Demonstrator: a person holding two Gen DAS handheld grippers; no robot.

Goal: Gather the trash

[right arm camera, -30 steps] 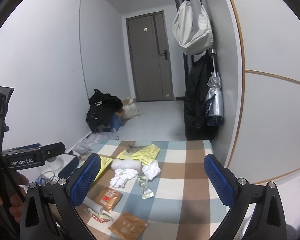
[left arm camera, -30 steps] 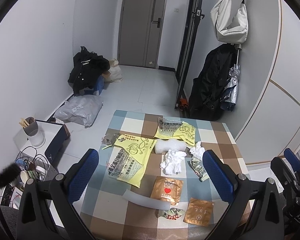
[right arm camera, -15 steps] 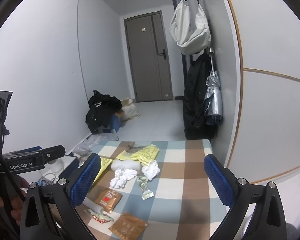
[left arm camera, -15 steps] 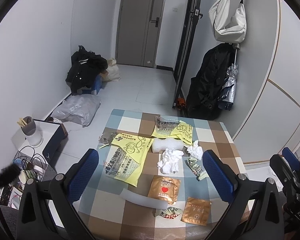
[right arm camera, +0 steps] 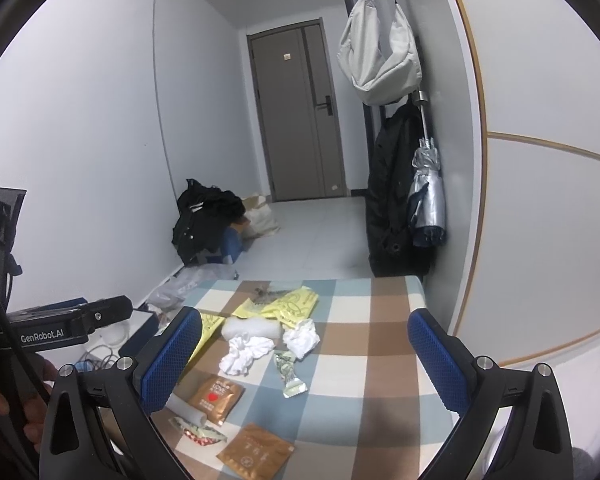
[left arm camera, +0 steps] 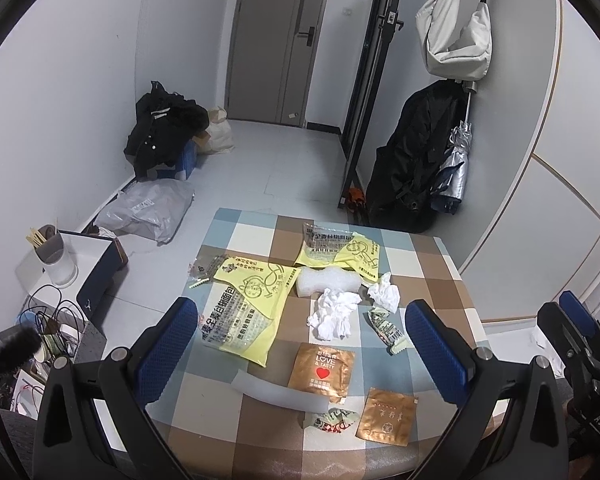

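Observation:
Trash lies scattered on a checked tablecloth: two yellow bags, crumpled white tissues, a foam block, a brown "LOVE" sachet, a second brown sachet, a green wrapper, a white strip. My left gripper hovers open above the table's middle, holding nothing. My right gripper hangs open over the near right part, also holding nothing.
A side table with a cup of sticks and cables stands left of the table. Dark clothes, bags and a grey parcel lie on the floor. A coat and umbrella hang on the right wall. A hand holds the left gripper.
Both grippers have drifted slightly, so the table sits a little lower and farther in the left view. Nothing on the table has moved. Both pairs of jaws stay open.

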